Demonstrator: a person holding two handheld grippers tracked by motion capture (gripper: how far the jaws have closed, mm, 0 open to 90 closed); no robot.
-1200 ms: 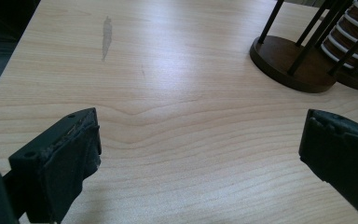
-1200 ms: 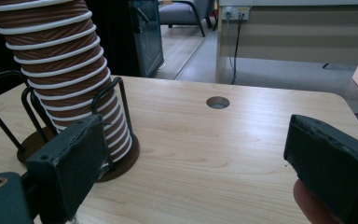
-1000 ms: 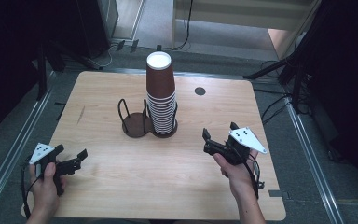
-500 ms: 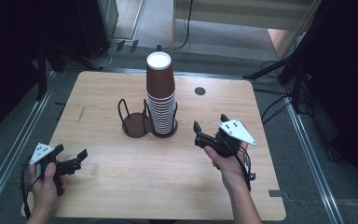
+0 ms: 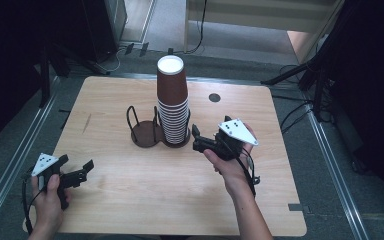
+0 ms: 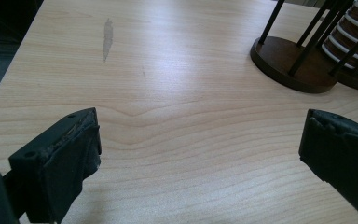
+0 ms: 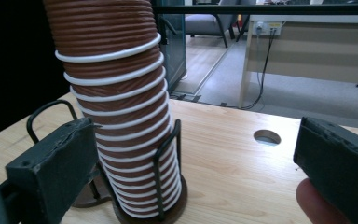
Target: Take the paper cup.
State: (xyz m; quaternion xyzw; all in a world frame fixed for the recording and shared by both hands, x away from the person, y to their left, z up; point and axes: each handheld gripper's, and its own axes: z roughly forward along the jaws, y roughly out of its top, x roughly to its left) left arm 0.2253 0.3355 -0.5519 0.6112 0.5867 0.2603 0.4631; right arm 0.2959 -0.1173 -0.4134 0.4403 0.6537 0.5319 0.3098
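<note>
We're early: right gripper [image 5: 196, 137] jaws just spread, empty, near the cup stack [image 5: 172, 102], nothing lifted; left gripper [image 5: 80, 169] gapes idle.

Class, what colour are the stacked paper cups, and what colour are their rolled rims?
The stacked paper cups are brown with white rims, clearest in the right gripper view.

left hand [image 5: 47, 192]: near-left, gripping black two-jaw left gripper [image 5: 80, 170], jaws wide apart, nothing between | right hand [image 5: 230, 162]: mid-right, black two-jaw right gripper [image 5: 196, 137] pointing left, jaws just opened wide, empty
</note>
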